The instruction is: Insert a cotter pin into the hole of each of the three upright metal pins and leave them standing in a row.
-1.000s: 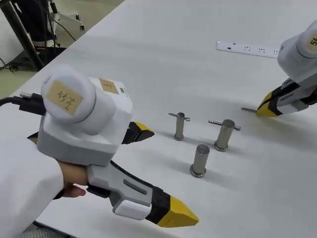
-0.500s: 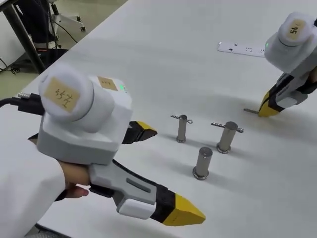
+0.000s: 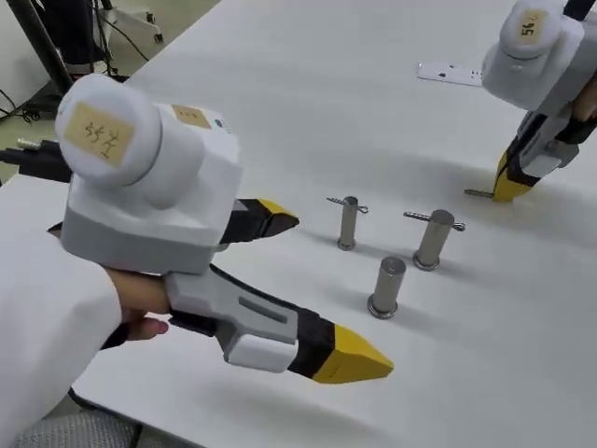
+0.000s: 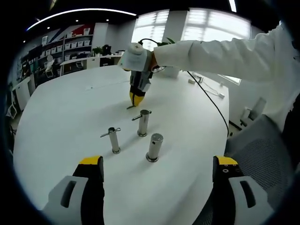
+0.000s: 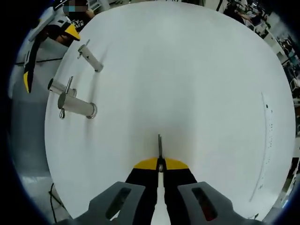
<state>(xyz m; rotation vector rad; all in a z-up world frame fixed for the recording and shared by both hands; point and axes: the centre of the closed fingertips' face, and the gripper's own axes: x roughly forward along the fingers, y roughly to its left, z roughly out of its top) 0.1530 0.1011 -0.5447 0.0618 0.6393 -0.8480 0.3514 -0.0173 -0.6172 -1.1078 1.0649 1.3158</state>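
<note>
**R claw pinching last cotter at table**

R gripper (image 5: 160, 165) jaws closed on cotter (image 5: 159, 145). The wire sticks fwd past the tips, low over the table (image 3: 280, 93); can't tell which end is held. Cotter looks thin, light, stiff, prob slippery, so best gripped near the head w/ legs free for the hole. R hand is steep, tips down, well apart from the pins. Bare pin (image 3: 386, 287) stands upright. Behind it, left pin (image 3: 349, 222) and right pin (image 3: 435, 238) each carry a cotter. L gripper (image 3: 322, 289) jaws wide apart, empty, held low, aimed at the pins.

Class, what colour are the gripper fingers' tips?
Yellow, on black fingers, best seen in the head view.
</note>
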